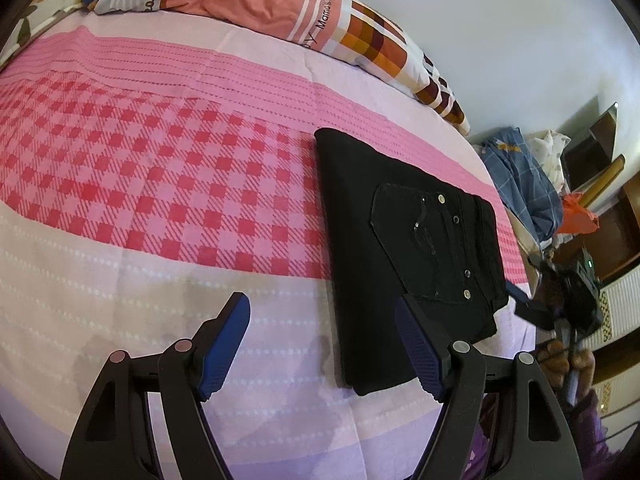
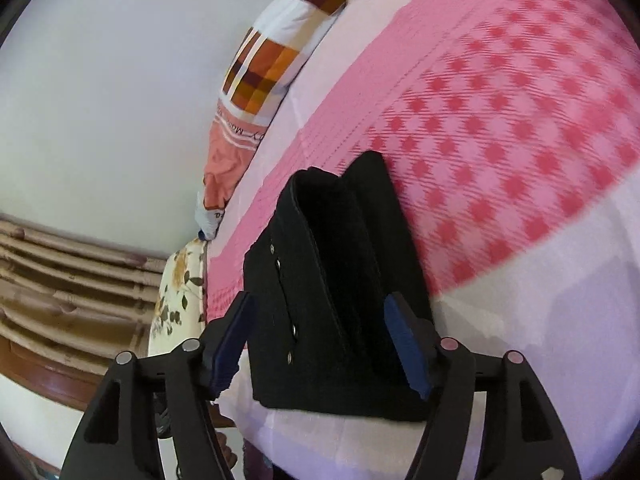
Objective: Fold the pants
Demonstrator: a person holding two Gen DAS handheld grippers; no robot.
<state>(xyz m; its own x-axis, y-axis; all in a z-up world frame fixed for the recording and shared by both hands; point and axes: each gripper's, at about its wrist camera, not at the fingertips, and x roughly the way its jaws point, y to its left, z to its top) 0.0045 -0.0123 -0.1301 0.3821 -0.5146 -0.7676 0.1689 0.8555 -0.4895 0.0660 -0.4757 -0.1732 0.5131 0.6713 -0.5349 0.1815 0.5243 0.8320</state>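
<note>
In the left wrist view, a floral pillow [image 1: 24, 24] lies at the bed's far left corner, with a salmon and checked quilt [image 1: 280, 4] bunched along the pale wall [image 1: 500, 20]. The bed sheet [image 1: 160, 168], pink gingham between pale bands, carries the folded black pants [image 1: 400, 232] near its right edge. The left gripper [image 1: 322, 344] hovers with fingers spread, empty. Clothes [image 1: 520, 184] pile beyond the bed. The right gripper [image 2: 318, 344] has fingers spread either side of the pants, not pressing.
</note>
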